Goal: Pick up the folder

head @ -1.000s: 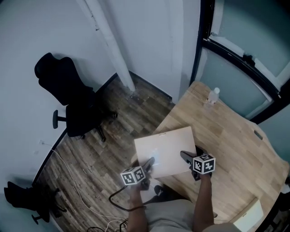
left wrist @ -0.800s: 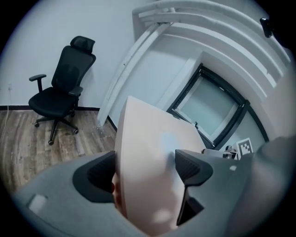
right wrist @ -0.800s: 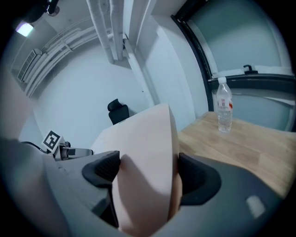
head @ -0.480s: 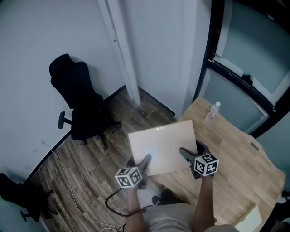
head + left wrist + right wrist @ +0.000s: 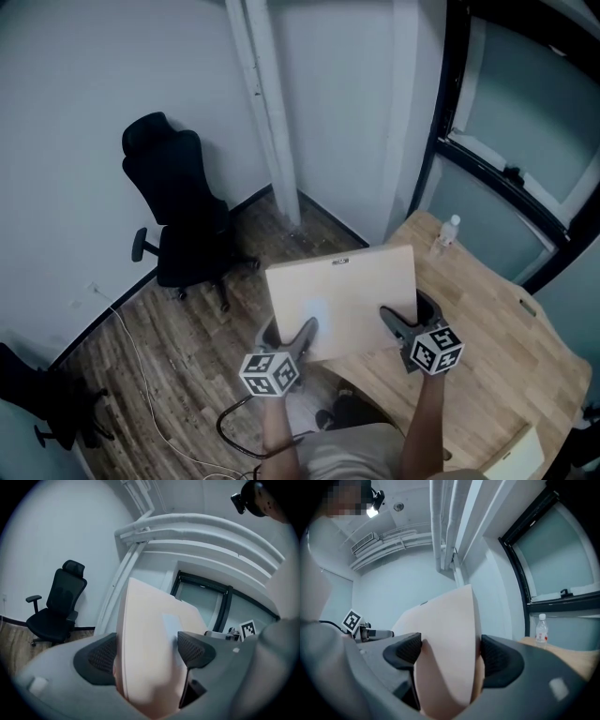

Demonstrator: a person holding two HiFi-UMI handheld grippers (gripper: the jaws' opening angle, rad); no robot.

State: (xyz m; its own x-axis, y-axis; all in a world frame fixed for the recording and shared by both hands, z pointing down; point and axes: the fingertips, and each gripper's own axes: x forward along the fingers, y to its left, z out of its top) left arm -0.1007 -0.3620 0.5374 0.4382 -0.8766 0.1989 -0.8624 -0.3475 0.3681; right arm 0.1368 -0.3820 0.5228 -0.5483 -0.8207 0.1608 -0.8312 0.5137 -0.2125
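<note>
A pale beige folder [image 5: 339,298] is held up in the air, clear of the wooden table [image 5: 487,319], tilted toward me. My left gripper [image 5: 298,339] is shut on its lower left edge and my right gripper [image 5: 394,323] is shut on its lower right edge. In the left gripper view the folder [image 5: 150,648] stands edge-on between the two dark pads. The right gripper view shows the folder [image 5: 447,644] squeezed between the pads too, with the left gripper's marker cube [image 5: 352,619] beyond it.
A clear plastic bottle [image 5: 450,230] stands at the table's far edge by the dark-framed window [image 5: 506,169]. A black office chair [image 5: 183,216] sits on the wood floor at left. White pipes [image 5: 267,103] run down the wall. A cable [image 5: 131,347] trails on the floor.
Both grippers have lifted the folder higher and tilted it up more toward me. The view has also swung upward, showing more wall and window.
</note>
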